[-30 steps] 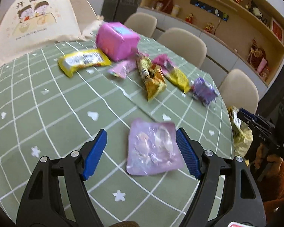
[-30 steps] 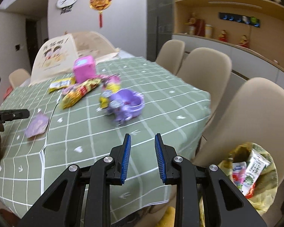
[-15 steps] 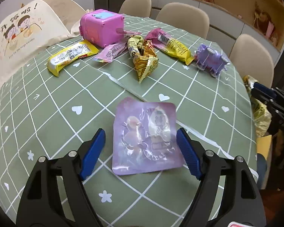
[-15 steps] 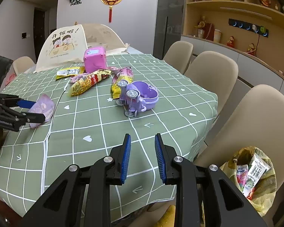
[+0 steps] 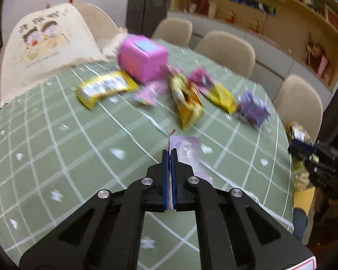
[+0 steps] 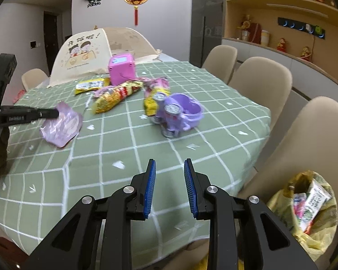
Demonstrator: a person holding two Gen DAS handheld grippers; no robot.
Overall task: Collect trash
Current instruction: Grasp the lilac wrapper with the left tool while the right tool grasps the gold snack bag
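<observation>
My left claw [image 5: 169, 150] is pinched tight on the edge of the purple wrapper [image 6: 60, 124], lifting it off the desk [image 6: 214, 117] near its left edge; my right claw [image 6: 170, 168] waits narrowly parted and empty by the trash bag [image 6: 308, 211] off the right corner

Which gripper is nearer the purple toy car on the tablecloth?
Right. The right gripper hovers open at the near table edge, facing the purple toy car. The left gripper, shut on the lilac wrapper, is off to the car's side.
</observation>
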